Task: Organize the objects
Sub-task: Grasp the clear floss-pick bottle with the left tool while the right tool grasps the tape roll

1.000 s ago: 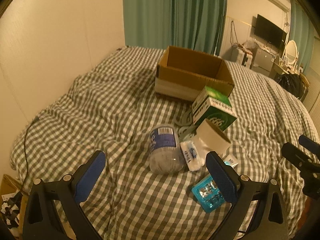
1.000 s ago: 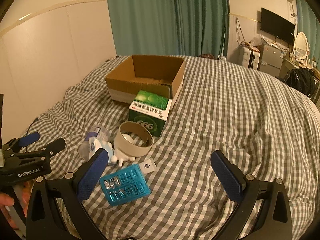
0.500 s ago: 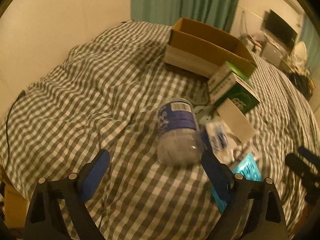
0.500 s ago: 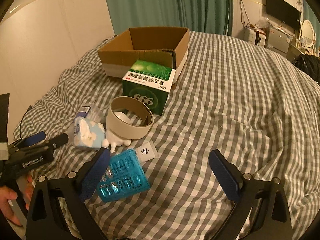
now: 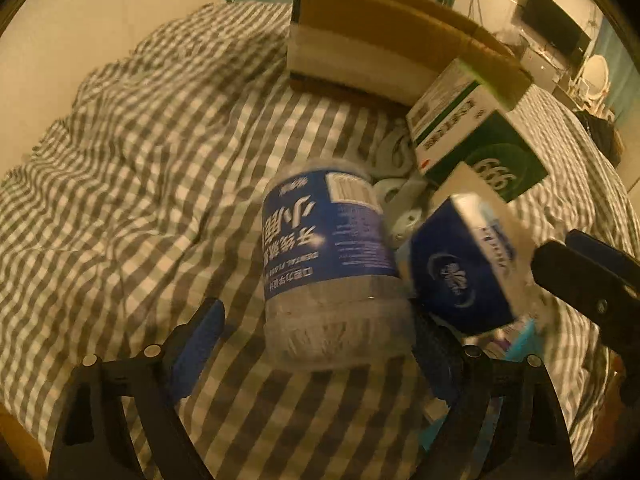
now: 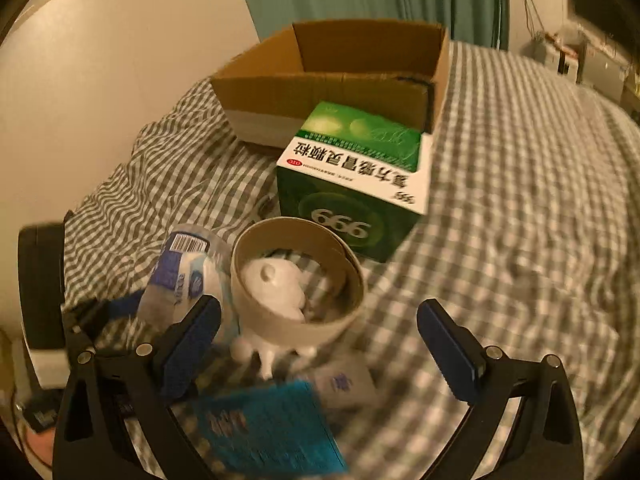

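A clear plastic bottle (image 5: 328, 264) with a blue label lies on its side on the checked bed cover (image 5: 132, 184). My left gripper (image 5: 316, 344) is open, and the bottle's base sits between its fingertips. A blue tissue pack (image 5: 460, 264) leans against the bottle's right side. My right gripper (image 6: 320, 348) is open, low over a cardboard ring (image 6: 296, 276) with a white figurine (image 6: 276, 284) inside it. A green medicine box (image 6: 352, 184) stands behind the ring, and an open cardboard box (image 6: 332, 72) behind that. A teal blister pack (image 6: 272, 428) lies under the right gripper.
A small white sachet (image 6: 344, 384) lies beside the blister pack. The right gripper's black tips (image 5: 588, 280) show at the right edge of the left wrist view. A wall runs along the bed's left side; bare checked cover (image 6: 520, 200) stretches to the right.
Both grippers have moved forward and down towards the pile. The bottle now sits between the left fingers, and the ring is much nearer the right gripper. Both views are motion-blurred.
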Action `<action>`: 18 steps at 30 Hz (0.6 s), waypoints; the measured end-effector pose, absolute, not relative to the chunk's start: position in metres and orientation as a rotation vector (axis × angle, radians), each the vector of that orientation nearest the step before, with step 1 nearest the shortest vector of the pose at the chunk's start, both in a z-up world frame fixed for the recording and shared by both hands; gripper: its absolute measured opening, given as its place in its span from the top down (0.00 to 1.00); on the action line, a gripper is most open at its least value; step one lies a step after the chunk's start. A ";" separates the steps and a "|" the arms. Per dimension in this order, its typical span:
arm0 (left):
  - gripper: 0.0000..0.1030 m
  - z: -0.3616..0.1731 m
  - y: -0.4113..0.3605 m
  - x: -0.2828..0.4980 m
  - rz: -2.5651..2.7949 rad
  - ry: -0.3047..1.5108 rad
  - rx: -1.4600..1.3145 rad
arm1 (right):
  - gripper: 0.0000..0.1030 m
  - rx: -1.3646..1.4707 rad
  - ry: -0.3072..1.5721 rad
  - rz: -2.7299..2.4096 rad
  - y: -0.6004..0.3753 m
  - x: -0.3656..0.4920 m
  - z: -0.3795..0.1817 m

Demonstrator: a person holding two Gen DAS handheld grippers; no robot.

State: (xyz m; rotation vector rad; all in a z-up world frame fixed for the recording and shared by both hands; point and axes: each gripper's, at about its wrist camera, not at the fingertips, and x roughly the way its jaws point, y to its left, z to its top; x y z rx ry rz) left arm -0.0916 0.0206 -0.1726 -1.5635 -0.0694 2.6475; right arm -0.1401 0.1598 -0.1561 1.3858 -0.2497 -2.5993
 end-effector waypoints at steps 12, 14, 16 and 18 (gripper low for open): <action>0.37 -0.173 0.009 -0.088 2.603 -0.120 -1.504 | 0.22 1.431 -0.443 -2.437 0.153 -0.159 -0.179; 0.37 -0.168 0.007 -0.085 2.614 -0.122 -1.504 | 0.23 1.417 -0.419 -2.458 0.153 -0.152 -0.174; 0.37 -0.164 0.005 -0.082 2.626 -0.109 -1.497 | 0.23 1.398 -0.379 -2.486 0.151 -0.144 -0.166; 0.37 -0.154 0.004 -0.074 2.642 -0.093 -1.481 | 0.24 1.380 -0.342 -2.514 0.150 -0.136 -0.156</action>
